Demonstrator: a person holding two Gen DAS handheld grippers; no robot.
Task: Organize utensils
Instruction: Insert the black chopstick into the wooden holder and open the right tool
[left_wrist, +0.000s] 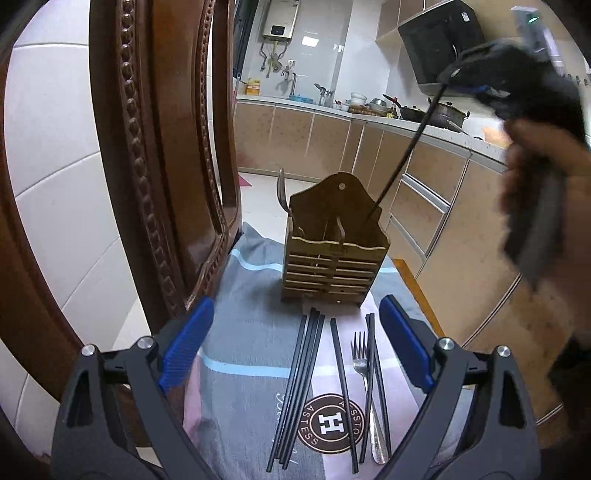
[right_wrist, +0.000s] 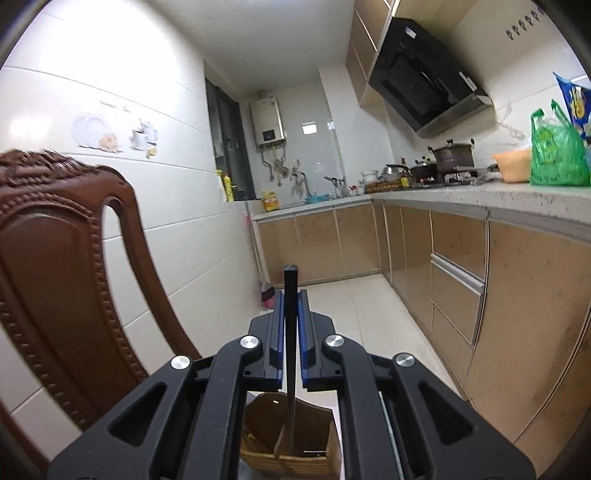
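I am pinching a light, stiff, slippery chopstick (right_wrist: 291, 314) near its top in my right gripper (right_wrist: 291, 321), lower frame centre, above the holder (right_wrist: 325, 439), while my left gripper (left_wrist: 295, 354) is gaping wide.

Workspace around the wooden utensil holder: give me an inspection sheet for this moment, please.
Surface: grey and pink patterned cloth with a round H logo.
Job's things: slatted wooden utensil holder, upright, a dark utensil in its left compartment; loose black chopsticks and a silver metal fork lying on the cloth in front of it.
Clutter: nothing seen on the cloth.
Grippers: left tongs open, empty, above the chopsticks; right tongs shut on one black chopstick, its lower end in the holder's right compartment.
Cables: nothing seen.
Surroundings: carved brown wooden chair back at the left; kitchen counter with pots; tiled floor.
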